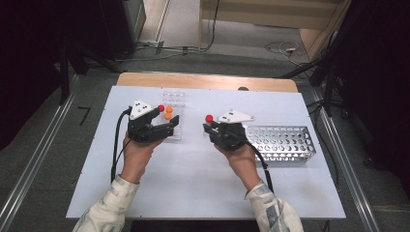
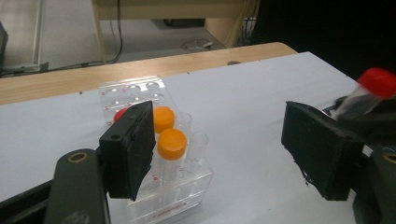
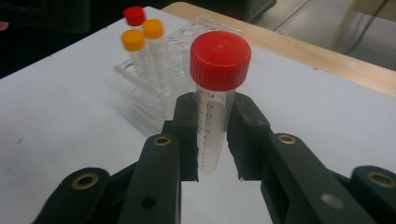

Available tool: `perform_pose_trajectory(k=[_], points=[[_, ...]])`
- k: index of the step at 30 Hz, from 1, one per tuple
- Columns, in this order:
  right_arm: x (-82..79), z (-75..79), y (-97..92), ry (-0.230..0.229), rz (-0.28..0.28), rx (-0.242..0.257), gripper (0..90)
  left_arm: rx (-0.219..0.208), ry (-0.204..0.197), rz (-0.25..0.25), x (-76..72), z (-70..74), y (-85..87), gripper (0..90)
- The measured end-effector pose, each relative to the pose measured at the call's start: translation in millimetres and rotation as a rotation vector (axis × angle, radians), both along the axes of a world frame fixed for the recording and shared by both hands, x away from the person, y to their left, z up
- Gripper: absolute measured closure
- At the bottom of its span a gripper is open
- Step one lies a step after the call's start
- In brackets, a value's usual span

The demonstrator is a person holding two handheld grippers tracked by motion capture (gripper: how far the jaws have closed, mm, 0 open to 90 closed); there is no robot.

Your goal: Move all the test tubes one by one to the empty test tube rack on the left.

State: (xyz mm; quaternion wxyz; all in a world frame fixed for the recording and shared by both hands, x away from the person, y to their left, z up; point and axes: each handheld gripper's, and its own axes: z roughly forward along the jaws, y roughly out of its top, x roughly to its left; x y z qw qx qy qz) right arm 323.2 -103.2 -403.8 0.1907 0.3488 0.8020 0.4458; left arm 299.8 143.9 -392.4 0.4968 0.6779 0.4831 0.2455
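Fingers of the right gripper pinch a clear, graduated plastic tube with a ribbed red screw cap, held upright above the white table. Left gripper fingers stand spread beside a clear plastic rack holding two orange-capped tubes and one red-capped. A perforated metal rack sits right.

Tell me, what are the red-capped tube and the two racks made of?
The red-capped tube looks like clear plastic with printed marks; its ribbed cap is matte red plastic. The rack with the orange-capped tubes seems to be clear acrylic, since you see right through it. The other rack looks like shiny metal, silver-grey with punched holes.
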Motion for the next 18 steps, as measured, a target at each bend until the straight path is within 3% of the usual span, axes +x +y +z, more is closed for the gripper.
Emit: perform_pose_trajectory(k=[10, 18], points=[[0.1, -13.6, 54.6, 0.039, 0.091, -0.02, 71.3, 0.018, -0.005, -0.085, -7.3, -0.4, -18.4, 29.7], [-4.3, -11.4, 67.6, 0.033, 0.122, -0.012, 71.4, 0.037, -0.004, -0.112, -8.5, -3.6, -19.8, 55.9]])
